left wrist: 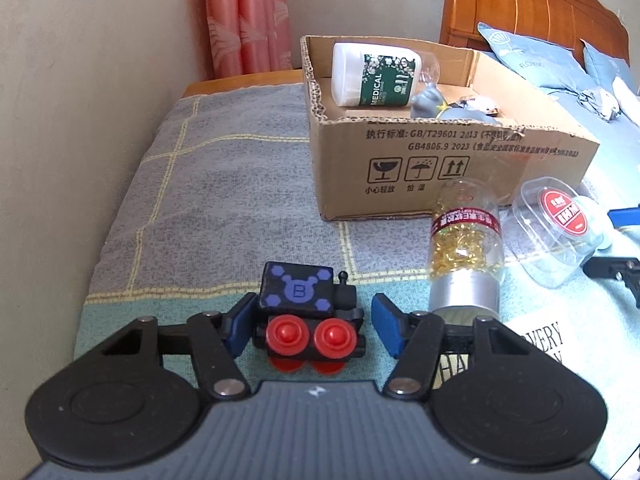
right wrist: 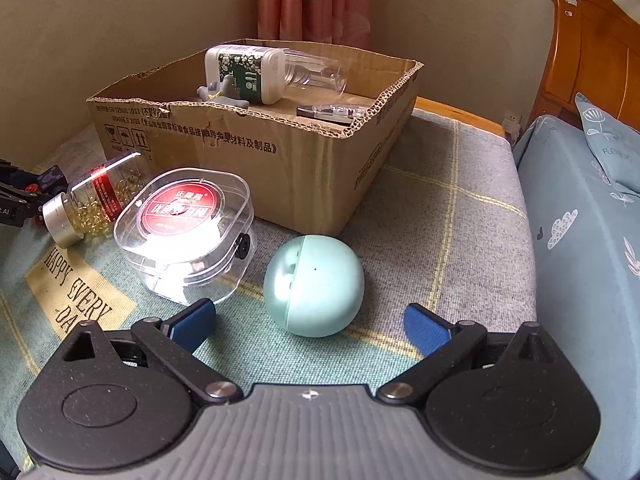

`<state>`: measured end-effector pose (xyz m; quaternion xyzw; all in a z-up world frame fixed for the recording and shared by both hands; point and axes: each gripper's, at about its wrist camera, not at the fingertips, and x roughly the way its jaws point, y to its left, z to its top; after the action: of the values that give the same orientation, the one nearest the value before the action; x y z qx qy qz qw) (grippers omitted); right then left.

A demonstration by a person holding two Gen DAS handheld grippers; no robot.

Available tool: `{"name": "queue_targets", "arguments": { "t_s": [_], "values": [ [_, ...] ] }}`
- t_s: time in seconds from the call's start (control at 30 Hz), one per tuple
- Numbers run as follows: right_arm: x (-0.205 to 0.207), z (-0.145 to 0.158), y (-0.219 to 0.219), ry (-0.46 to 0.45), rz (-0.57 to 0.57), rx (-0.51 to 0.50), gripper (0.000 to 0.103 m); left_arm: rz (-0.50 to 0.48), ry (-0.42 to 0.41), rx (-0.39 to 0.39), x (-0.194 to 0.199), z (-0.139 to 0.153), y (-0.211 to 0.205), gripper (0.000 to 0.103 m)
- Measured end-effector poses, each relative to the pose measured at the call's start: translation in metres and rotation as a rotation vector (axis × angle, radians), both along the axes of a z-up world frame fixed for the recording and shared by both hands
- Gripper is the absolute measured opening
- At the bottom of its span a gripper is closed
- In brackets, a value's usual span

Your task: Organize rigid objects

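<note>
Left gripper (left wrist: 310, 326) sits low over the bedspread (left wrist: 224, 184) w/ the toy train (left wrist: 310, 316) between its blue pads; left pad looks right at the train's side, right pad shows a gap, so not clamped yet, jaws apart. Train's a small hard plastic block, prob light, flat sides = good spot to pinch across the body above the red wheels (left wrist: 312, 336); the thin funnel knob could snap, avoid it.

Right gripper (right wrist: 310, 322) is wide apart, the teal egg-shaped case (right wrist: 314, 286) lies just ahead between the pads, untouched. Smooth and round, likely slippery, so take it across the widest part.

Cardboard box (right wrist: 280, 168) stands behind, already holding a white medical bottle (right wrist: 244, 74) etc. Capsule bottle (left wrist: 466, 252) and clear plastic box (right wrist: 186, 232) lie outside it.
</note>
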<state>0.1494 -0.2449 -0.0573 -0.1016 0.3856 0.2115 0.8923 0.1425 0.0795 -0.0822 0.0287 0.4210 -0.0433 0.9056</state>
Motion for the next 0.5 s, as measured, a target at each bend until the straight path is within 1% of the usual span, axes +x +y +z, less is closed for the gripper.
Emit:
{"name": "queue_targets", "arguments": {
  "t_s": [0.03,0.1,0.13,0.2,0.37,0.43,0.47,0.5],
  "values": [
    [0.001,0.001,0.001,-0.003,0.002,-0.002,0.095,0.001,0.0,-0.002,0.0,0.0,0.0,0.061],
    [0.004,0.004,0.001,-0.006,0.001,0.003,0.083,0.002,0.001,-0.006,0.0,0.0,0.002,0.061],
    [0.005,0.005,0.001,-0.005,0.0,0.003,0.081,-0.001,0.001,-0.006,0.001,0.0,0.003,0.061],
    [0.007,0.006,0.001,-0.008,-0.001,0.0,0.074,-0.006,0.001,-0.004,0.001,0.0,0.004,0.061],
    [0.008,0.006,0.005,-0.009,0.015,-0.009,0.073,-0.035,0.006,0.01,0.004,0.0,0.002,0.061],
    [0.01,0.007,0.007,-0.007,0.023,-0.014,0.071,-0.048,0.011,0.011,0.006,0.001,0.002,0.058],
    [0.012,0.007,0.008,0.0,0.026,-0.011,0.067,-0.056,0.012,0.013,0.006,0.001,0.001,0.054],
    [0.012,0.008,0.008,0.004,0.025,-0.012,0.06,-0.062,0.014,0.017,0.006,0.002,0.0,0.051]
  ]
}}
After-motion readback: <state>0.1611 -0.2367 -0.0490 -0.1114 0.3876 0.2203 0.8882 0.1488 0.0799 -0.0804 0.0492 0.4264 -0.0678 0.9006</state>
